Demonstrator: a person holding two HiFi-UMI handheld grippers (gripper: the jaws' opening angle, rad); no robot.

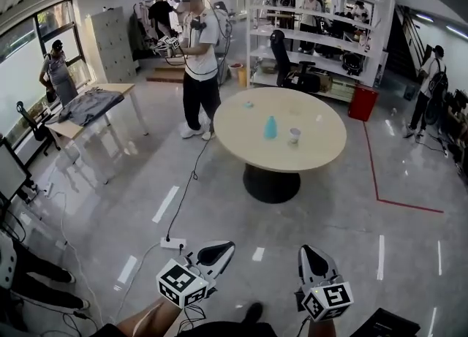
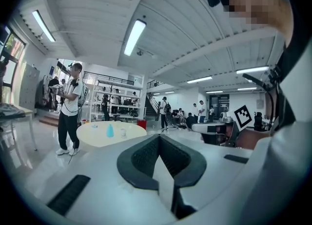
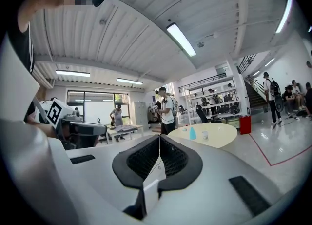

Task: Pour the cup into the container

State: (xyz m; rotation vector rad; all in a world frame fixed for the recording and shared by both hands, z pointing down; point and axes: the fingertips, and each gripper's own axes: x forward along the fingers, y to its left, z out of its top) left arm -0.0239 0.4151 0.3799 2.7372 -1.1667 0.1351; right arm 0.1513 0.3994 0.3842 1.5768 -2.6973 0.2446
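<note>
Head view: round beige table (image 1: 322, 154) on glossy grey floor (image 1: 110, 204), shelving (image 1: 322, 17) behind.

Bright, even indoor light falls from long ceiling lamps (image 2: 135, 37) and from windows (image 1: 25, 39) at the head view's left. The glossy floor (image 1: 110, 182) carries pale streaks of glare. All three views bow strongly at the edges, and both gripper views have dark rounded corners. The cup (image 1: 294, 135) on the table (image 1: 241, 127) looks small and soft.

My right gripper (image 3: 159, 141) is closed, empty; well ahead, a light-blue bottle (image 3: 192, 133) and white cup (image 3: 205, 134) stand on a round beige table (image 3: 222, 138).
</note>
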